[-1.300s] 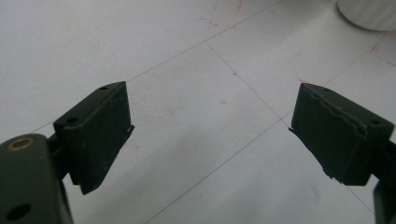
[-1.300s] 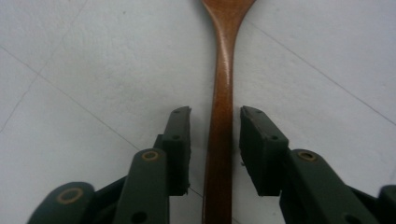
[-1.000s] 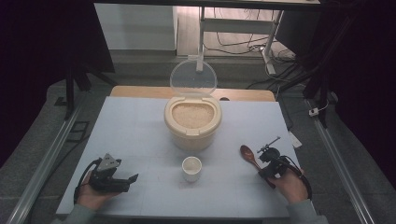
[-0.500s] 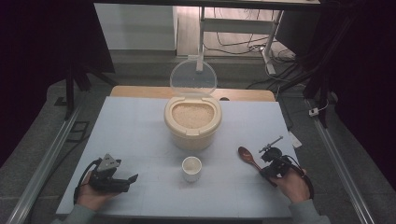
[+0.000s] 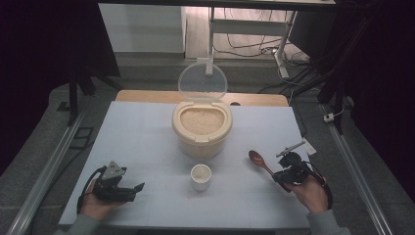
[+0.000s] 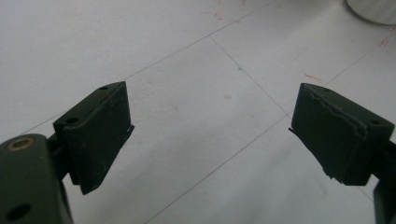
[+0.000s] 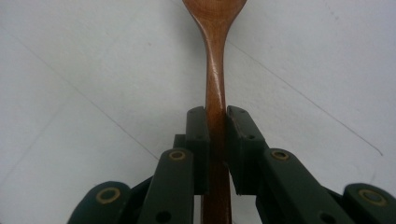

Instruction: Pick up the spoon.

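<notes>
Right gripper [image 5: 283, 175]: jaws clamped on the handle of a wooden spoon [image 5: 260, 162], at the table's [image 5: 147, 132] right front, bowl end pointing toward the rice bin [image 5: 201, 128]. Left gripper [image 5: 132, 191]: jaws wide apart, nothing between them, resting at the left front. White cup [image 5: 200, 176]: upright, in front of the bin, between both grippers.

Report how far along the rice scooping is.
Done: the rice container stands open, lid up. In hand: the right gripper is clamped on the wooden spoon. Left: the small cup looks unfilled, and the left gripper is open.
</notes>
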